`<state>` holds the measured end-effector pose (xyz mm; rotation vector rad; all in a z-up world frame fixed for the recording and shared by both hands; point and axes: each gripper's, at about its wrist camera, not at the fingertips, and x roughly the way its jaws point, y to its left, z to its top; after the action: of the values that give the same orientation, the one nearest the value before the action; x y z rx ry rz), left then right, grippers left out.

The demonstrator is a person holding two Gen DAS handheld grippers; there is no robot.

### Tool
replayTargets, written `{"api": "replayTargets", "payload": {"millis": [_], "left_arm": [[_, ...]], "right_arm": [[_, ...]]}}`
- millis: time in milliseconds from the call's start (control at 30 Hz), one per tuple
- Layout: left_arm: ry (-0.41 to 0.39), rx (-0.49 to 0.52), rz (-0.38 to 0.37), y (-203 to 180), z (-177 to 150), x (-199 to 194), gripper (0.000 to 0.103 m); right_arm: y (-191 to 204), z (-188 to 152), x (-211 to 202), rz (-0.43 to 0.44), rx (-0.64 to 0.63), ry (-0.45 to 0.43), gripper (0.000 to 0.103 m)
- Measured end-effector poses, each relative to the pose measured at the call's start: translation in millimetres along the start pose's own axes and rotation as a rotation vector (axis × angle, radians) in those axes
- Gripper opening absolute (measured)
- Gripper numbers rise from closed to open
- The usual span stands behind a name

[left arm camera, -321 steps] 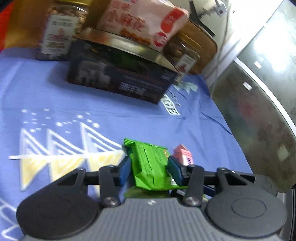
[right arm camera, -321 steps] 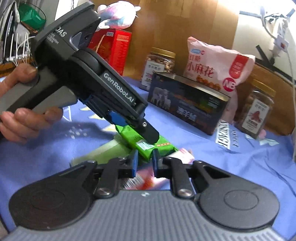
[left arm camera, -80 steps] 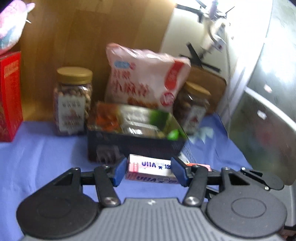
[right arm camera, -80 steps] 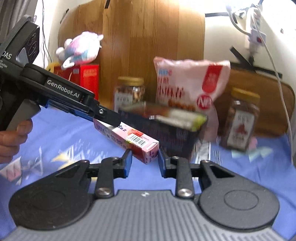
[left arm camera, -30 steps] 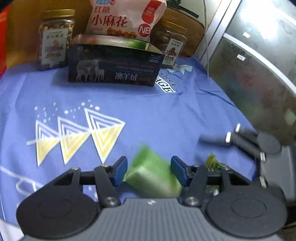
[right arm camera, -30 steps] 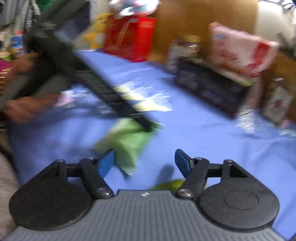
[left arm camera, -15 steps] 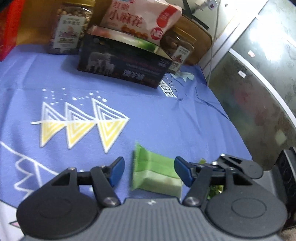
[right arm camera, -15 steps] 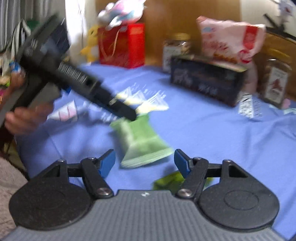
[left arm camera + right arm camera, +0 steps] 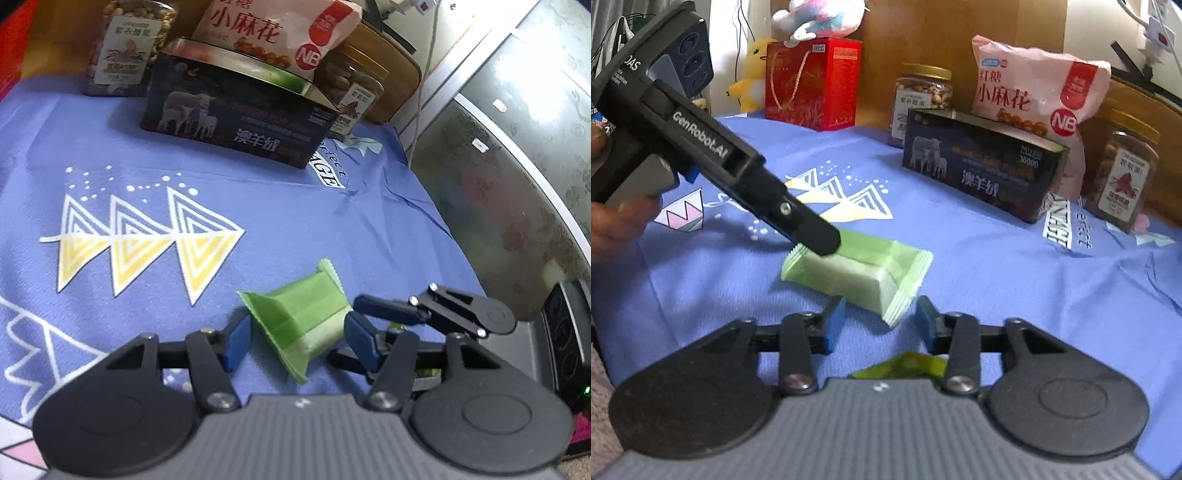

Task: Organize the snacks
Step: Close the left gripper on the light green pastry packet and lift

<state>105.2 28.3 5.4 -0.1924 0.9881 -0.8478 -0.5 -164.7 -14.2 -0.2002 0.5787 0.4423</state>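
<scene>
Red gift box [image 9: 816,83]: seen at 11 o'clock in the right wrist view, at the back of the blue cloth [image 9: 258,206].
Left gripper [image 9: 293,338]: held apart around the green packet [image 9: 301,317]; the blue pads are seen on either side of it, and contact cannot be told, so no grip is shown.
Green packet: lying flat on the cloth near its front edge, at 12 o'clock from both grippers, its near crimped end between the right gripper's pads.
Right gripper [image 9: 875,323]: jaws have just been closing, with the packet's end between them; a gap is seen at each pad, so it is released.
Dark box [image 9: 982,160]: placed at 1 o'clock, well behind the packet.
Pink bag [image 9: 1034,92]: propped behind the dark box.
Nut jars [image 9: 1123,173]: set at either end of the box.
</scene>
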Motion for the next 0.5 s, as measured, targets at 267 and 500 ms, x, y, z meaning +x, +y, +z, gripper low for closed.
{"api": "replayTargets", "payload": {"millis": [267,500], "left_arm": [[-0.031,0.031,0.038,-6,4,5,0.054],[-0.051,0.028,0.053,-4,11,2,0.054]], "right_arm": [[4,6,10,0.044,0.005,-0.011,0.046],[2,6,8,0.058,0.054,-0.026,0.033]]}}
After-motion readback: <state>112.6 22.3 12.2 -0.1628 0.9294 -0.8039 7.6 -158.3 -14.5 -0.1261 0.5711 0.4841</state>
